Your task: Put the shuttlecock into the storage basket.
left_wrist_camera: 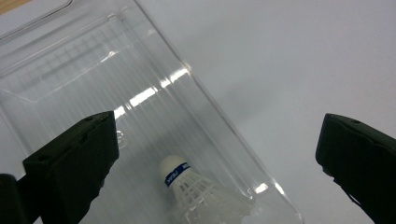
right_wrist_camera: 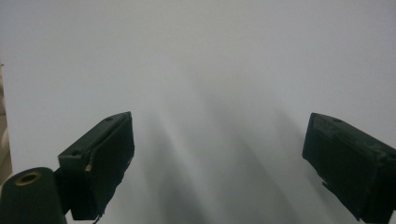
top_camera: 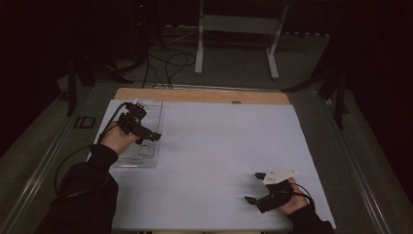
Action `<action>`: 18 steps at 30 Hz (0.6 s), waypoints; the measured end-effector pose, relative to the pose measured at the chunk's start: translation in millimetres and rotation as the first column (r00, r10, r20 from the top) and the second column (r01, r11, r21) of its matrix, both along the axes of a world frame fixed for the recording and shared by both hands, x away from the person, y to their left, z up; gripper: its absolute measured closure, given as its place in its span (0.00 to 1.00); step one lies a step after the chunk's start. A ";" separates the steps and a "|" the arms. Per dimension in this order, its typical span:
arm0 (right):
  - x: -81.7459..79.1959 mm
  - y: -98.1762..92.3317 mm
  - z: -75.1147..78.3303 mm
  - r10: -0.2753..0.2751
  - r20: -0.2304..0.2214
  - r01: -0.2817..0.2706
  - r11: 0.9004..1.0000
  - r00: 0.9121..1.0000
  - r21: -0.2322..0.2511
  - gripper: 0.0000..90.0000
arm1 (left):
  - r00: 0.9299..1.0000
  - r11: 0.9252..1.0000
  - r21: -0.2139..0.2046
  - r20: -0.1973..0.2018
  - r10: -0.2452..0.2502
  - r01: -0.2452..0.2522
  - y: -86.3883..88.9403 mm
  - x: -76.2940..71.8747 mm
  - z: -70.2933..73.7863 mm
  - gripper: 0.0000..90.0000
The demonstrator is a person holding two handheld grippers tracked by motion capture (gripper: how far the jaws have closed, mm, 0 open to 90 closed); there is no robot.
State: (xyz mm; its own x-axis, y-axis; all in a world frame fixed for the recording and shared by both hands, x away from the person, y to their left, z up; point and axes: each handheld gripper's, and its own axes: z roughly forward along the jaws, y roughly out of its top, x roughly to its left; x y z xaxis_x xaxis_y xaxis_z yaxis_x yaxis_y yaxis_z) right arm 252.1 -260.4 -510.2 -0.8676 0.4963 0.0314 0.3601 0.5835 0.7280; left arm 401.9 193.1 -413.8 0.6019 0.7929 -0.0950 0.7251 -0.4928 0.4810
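Note:
A clear plastic tray (top_camera: 152, 111) lies at the left side of the white table. In the left gripper view a white shuttlecock (left_wrist_camera: 196, 193) with a blue band rests inside the tray (left_wrist_camera: 84, 70), near its corner, cork end pointing away from the camera. My left gripper (top_camera: 149, 136) hovers over the tray, and its jaws stand wide apart (left_wrist_camera: 217, 133) with the shuttlecock lying below and between them, untouched. My right gripper (top_camera: 254, 187) sits near the table's front right, open (right_wrist_camera: 219, 140) above bare white surface with nothing between its fingers.
A white sheet (top_camera: 219, 141) covers the table, with a wooden strip (top_camera: 195, 94) along the far edge. Beyond the table, a white metal stand (top_camera: 236, 29) and loose cables (top_camera: 165, 63) are on the dark floor.

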 end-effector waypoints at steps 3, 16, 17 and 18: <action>0.1 -0.3 0.0 0.000 0.000 0.000 1.000 1.000 0.001 0.10 | 1.000 1.000 -0.013 -0.002 -0.010 0.010 -1.6 -0.1 1.6 0.00; 0.3 -0.2 -0.7 0.001 -0.001 -0.001 1.000 1.000 0.001 0.10 | 0.998 0.997 -0.054 0.028 -0.060 0.061 -17.0 -5.8 11.8 0.00; 0.4 -0.2 -0.8 0.001 0.000 -0.001 1.000 1.000 -0.001 0.10 | 0.997 0.996 -0.057 0.032 -0.066 0.068 -18.2 -6.3 12.6 0.00; 0.4 -0.2 -0.8 0.001 0.000 -0.001 1.000 1.000 0.000 0.10 | 0.997 0.995 -0.060 0.030 -0.071 0.073 -19.6 -6.9 13.3 0.00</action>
State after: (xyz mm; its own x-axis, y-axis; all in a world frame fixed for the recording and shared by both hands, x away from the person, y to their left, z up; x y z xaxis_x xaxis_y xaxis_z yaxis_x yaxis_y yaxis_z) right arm 252.5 -260.6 -511.0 -0.8681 0.4955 0.0316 0.3598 0.5840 0.7276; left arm 394.9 173.5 -400.5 0.6606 0.7404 -0.1244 0.6744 -0.5123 0.5317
